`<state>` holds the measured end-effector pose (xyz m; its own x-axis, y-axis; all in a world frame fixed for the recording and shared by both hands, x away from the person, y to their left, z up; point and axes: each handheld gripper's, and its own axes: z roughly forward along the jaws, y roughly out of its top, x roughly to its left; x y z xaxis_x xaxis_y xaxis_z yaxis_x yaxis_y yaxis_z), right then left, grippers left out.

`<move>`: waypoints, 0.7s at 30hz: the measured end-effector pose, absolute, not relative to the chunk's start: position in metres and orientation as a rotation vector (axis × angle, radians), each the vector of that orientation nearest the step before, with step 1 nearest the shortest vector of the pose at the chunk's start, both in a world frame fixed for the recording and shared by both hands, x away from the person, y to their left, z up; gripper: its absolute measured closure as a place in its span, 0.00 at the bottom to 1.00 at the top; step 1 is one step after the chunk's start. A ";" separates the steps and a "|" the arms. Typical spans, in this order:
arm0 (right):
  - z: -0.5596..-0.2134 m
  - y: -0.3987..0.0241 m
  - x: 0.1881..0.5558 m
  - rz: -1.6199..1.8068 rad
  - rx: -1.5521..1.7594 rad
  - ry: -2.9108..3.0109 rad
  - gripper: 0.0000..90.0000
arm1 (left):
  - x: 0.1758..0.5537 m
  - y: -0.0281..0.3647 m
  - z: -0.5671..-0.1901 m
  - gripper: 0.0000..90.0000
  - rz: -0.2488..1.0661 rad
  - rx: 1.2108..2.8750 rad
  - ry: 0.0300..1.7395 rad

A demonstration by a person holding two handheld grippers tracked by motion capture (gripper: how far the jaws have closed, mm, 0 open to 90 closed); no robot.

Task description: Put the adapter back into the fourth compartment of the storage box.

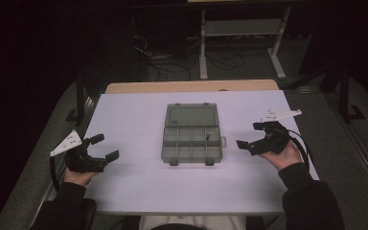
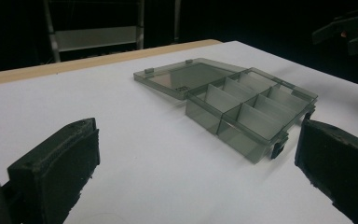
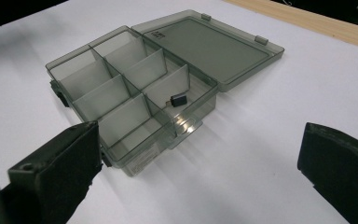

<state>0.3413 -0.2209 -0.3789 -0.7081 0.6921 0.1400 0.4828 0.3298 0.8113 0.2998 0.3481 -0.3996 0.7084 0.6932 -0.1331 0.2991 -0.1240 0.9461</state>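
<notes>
Compartment organizer box sits mid-worktop, lid swung fully open and lying flat on the far side. Grey translucent plastic, dividers in place. Nearly all compartments look empty; one small dark part, possibly a clip or connector (too small to tell), lies in a compartment on the box's right side, next to the hinge line. Judgement: the opening is done; whatever sorting, emptying or closing is meant has barely begun or is nearly over, and nothing is in hand.

Left gripper rests low at the worktop's left edge, well apart from the box, jaws spread wide and empty, pointed toward the box's near left corner. Right gripper held near the box's right side, a little raised, jaws likewise released, nothing between them, aimed across the compartments. Latches on the near wall hang free.
</notes>
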 end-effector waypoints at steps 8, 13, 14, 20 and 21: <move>-0.390 -0.231 0.325 1.346 1.071 2.303 0.00 | 0.300 0.348 -0.400 0.00 0.408 1.714 0.799; -0.398 -0.239 0.316 1.339 1.086 2.279 0.00 | 0.300 0.348 -0.400 0.00 0.409 1.714 0.798; -0.399 -0.240 0.314 1.343 1.089 2.272 0.00 | 0.300 0.348 -0.400 0.00 0.409 1.713 0.798; -0.406 -0.250 0.307 1.369 1.117 2.231 0.00 | 0.300 0.348 -0.400 0.00 0.409 1.713 0.797; -0.407 -0.250 0.306 1.370 1.121 2.230 0.00 | 0.300 0.348 -0.400 0.00 0.409 1.712 0.797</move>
<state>0.3058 -0.2504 -0.4066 -0.6537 0.7430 0.1437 0.4641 0.2437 0.8516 0.3000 0.3480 -0.3995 0.7090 0.6927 -0.1322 0.2973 -0.1235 0.9468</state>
